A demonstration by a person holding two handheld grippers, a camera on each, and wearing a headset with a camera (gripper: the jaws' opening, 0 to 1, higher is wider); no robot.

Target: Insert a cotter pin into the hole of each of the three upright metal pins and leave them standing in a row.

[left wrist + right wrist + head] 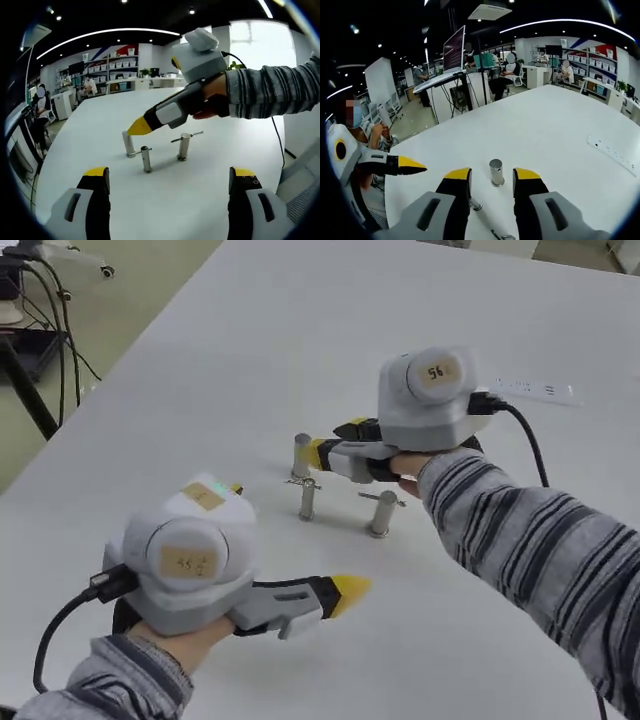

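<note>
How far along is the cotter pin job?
Two of three look done: the middle pin and the near pin each carry a cotter pin. In hand: the right claw, open, points at the bare third pin; the left claw is open, empty. Left: that third pin, then maybe straightening the row.

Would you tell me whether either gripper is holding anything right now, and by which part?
Nothing is held: the left gripper and right gripper both stand open, jaws empty.
</note>
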